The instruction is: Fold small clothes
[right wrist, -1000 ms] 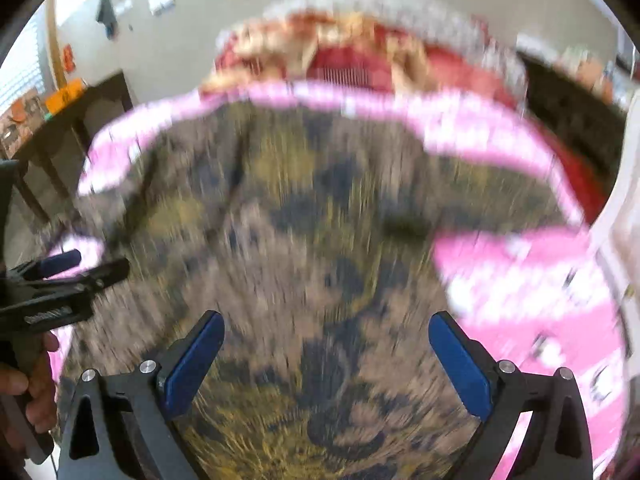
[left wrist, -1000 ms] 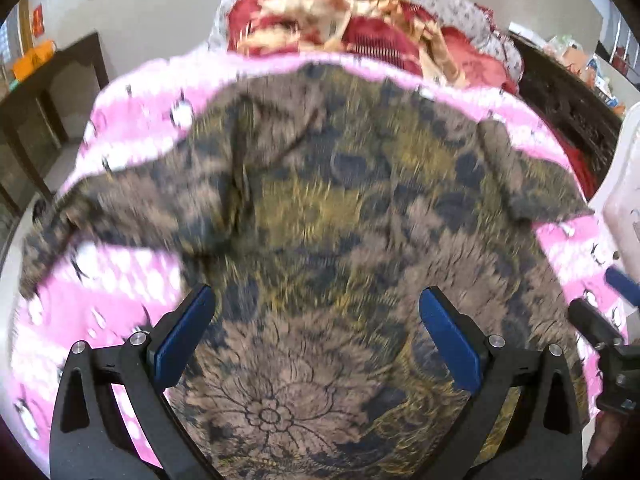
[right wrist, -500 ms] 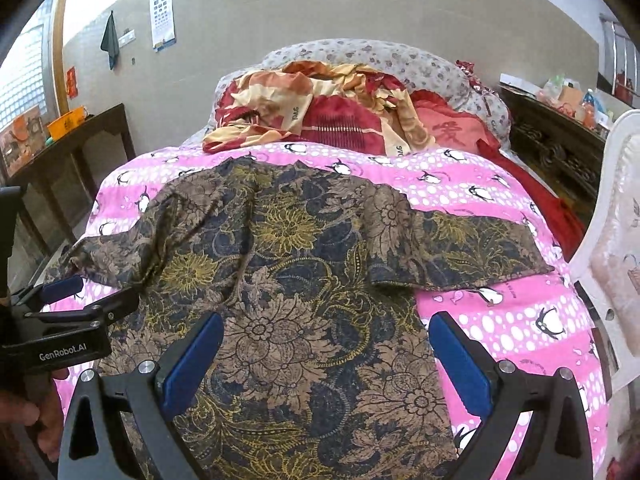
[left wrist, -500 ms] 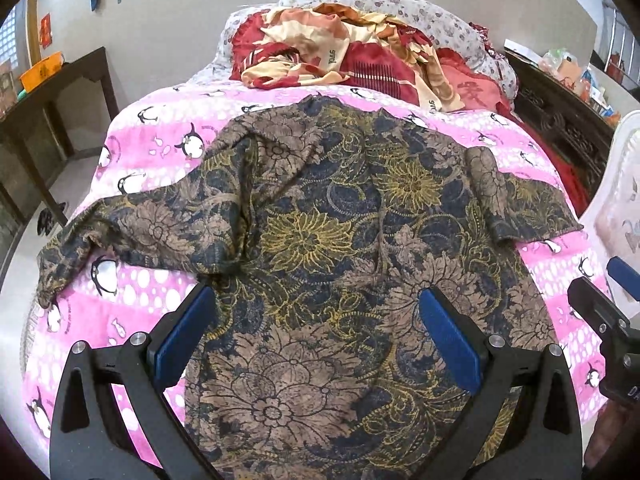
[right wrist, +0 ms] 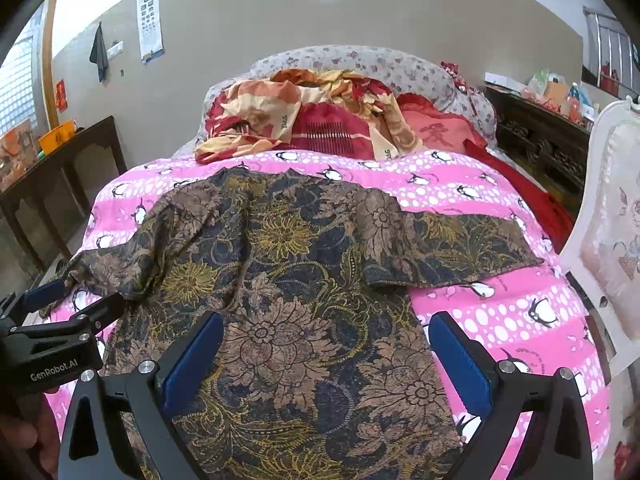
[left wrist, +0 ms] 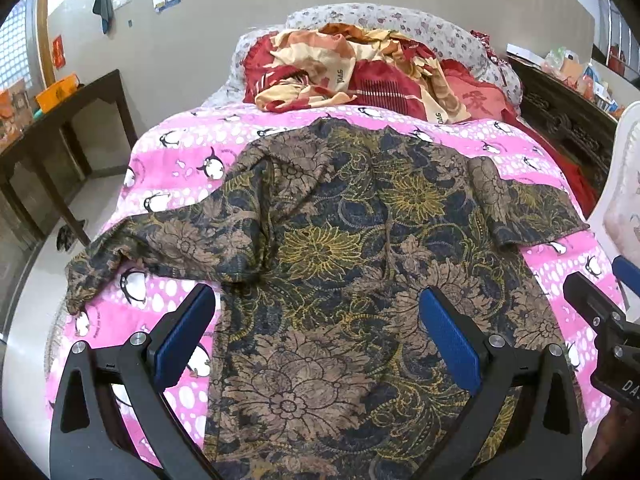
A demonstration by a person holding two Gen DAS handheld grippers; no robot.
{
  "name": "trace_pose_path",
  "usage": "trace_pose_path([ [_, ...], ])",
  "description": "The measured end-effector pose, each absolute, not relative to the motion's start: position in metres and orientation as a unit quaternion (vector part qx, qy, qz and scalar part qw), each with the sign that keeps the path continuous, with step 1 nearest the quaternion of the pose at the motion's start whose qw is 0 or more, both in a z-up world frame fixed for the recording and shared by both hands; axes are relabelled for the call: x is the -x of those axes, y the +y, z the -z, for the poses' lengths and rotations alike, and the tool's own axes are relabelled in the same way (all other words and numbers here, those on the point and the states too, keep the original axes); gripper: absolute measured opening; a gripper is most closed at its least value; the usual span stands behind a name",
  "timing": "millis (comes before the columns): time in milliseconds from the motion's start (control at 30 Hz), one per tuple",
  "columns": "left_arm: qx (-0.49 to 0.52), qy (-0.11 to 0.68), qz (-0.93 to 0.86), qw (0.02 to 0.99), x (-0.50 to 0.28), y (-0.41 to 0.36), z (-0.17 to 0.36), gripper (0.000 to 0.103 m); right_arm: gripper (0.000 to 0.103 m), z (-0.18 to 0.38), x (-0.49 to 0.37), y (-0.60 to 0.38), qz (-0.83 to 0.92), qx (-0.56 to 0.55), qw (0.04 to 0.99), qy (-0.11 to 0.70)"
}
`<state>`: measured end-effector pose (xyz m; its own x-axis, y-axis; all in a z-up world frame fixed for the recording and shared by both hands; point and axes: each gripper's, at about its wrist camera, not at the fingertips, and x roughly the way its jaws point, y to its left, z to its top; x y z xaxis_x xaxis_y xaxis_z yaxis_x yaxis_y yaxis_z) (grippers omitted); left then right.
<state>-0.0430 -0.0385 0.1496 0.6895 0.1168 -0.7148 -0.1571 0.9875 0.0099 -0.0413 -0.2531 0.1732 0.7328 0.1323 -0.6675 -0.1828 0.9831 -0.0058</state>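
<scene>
Shirt point(left wrist: 344, 264) lies spread flat on the pink blanket point(left wrist: 180, 152), collar toward twelve o'clock. Left claw point(left wrist: 316, 336) and right claw point(right wrist: 326, 354) hover above it, both spread, pinching nothing.

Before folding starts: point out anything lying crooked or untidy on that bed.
The shirt's left sleeve is bunched and droops over the edge of the pink blanket, while the right sleeve lies flat. Otherwise the shirt is spread out.

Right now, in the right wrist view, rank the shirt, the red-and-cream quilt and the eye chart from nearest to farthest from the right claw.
1. Shirt: spread under the right claw.
2. Quilt: bunched at the bed's head.
3. Eye chart: far wall, upper left.
</scene>
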Motion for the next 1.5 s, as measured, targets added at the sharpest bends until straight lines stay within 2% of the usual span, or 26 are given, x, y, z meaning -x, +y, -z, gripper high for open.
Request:
trace_pose_path([
  [433, 0.010, 0.372, -0.083, 0.925, 0.057, -0.045, -0.159, 0.102, 0.102, -0.169, 0.045, -0.254, -0.101, 0.026, 0.929, 0.355],
  [1233, 0.042, 0.352, -0.062, 0.933, 0.029, -0.020, -0.112, 0.102, 0.102, -0.151, 0.021, -0.231, -0.058, 0.071, 0.930, 0.357],
  [1500, 0.033, 0.421, -0.031, 0.906, 0.014, -0.027, -0.080, 0.102, 0.102, -0.134, 0.009, -0.229, -0.052, 0.063, 0.927, 0.367],
])
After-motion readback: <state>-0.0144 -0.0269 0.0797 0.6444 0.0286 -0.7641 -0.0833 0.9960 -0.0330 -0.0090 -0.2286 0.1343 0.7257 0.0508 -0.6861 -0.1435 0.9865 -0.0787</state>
